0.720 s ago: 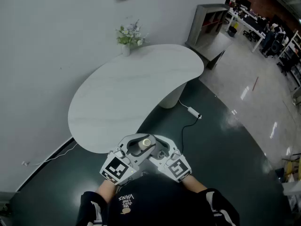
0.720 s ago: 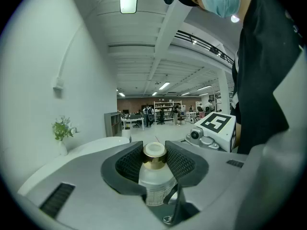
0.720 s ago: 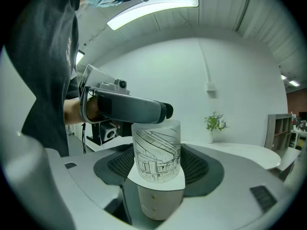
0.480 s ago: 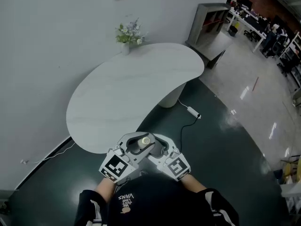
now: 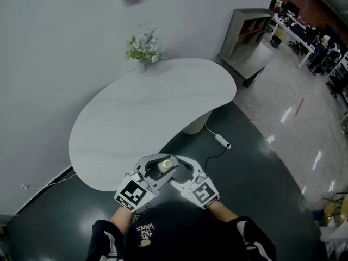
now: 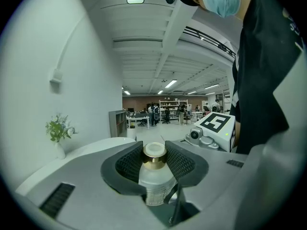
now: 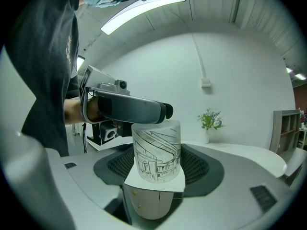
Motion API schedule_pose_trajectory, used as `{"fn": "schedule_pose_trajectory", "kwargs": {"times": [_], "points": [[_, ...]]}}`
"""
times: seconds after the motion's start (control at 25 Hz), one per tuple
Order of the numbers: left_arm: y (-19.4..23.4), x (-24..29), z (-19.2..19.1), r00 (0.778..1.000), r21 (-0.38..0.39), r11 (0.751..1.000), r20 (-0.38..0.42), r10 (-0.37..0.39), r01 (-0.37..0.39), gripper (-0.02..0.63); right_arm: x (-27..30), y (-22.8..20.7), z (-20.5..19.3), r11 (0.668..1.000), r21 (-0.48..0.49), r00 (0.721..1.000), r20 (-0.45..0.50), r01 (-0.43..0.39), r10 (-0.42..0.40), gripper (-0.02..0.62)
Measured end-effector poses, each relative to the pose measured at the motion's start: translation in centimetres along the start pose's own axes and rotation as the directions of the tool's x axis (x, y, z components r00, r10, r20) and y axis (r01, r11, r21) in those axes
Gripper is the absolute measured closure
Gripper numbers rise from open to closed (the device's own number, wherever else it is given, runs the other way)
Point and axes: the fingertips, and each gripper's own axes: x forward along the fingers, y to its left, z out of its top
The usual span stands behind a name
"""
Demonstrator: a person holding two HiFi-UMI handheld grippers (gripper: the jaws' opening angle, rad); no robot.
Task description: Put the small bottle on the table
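White kidney-shaped table (image 5: 147,113), with a vase of flowers (image 5: 142,50) at its far edge, stood ahead of us on dark floor (image 5: 255,184). We held the small bottle (image 5: 167,164) in the air, short of the table. Only the left gripper (image 6: 154,153) view showed its gold-collared neck, with the jaws closed on it. Only the right gripper (image 7: 158,163) view showed its line-drawn label, between jaws spread wide and clear of it. We could not make out the white piece (image 7: 148,200) beneath it.

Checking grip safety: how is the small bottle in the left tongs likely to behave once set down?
The small bottle looks frosted and rigid, perhaps glass, so probably breakable if dropped. The left tongs grip it up at the gold collar, so its body may swing. Being narrow, it could tip when released.
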Motion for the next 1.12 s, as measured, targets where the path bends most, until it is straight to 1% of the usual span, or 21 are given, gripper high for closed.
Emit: {"fn": "schedule_pose_trajectory", "kwargs": {"times": [0.12,0.28,0.44,0.6,0.72,0.88,1.12], "points": [[1.1,3.0,0.7,1.0,-0.008,1.0,0.004,0.018,-0.018,0.446,-0.6,-3.3,-0.1,1.0,-0.007,1.0,-0.008,-0.022,0.022,0.33],[2.3,6.6,1.4,0.999,-0.013,0.999,0.005,0.05,-0.05,0.446,-1.4,-7.0,-0.6,0.997,-0.05,0.998,-0.016,-0.06,0.059,0.33],[3.2,9.2,1.5,0.996,-0.02,0.996,-0.002,0.085,-0.085,0.446,-1.8,-9.5,-1.0,0.995,-0.038,0.996,-0.014,-0.093,0.093,0.33],[4.0,11.0,1.4,0.993,-0.014,0.993,-0.013,0.113,-0.113,0.446,-1.9,-11.4,-1.6,0.991,-0.057,0.993,-0.008,-0.12,0.119,0.33],[4.7,11.8,1.1,0.992,-0.026,0.992,-0.029,0.119,-0.12,0.446,-1.5,-12.2,-1.7,0.991,-0.025,0.991,-0.002,-0.13,0.13,0.33],[6.3,12.9,0.8,0.992,-0.041,0.992,-0.041,0.118,-0.12,0.446,-0.6,-13.8,-2.2,0.99,-0.027,0.99,-0.01,-0.142,0.141,0.33],[10.5,14.5,0.5,0.993,-0.048,0.992,-0.049,0.11,-0.113,0.446,2.4,-17.0,-2.0,0.991,0.003,0.991,-0.014,-0.133,0.133,0.33]]}}
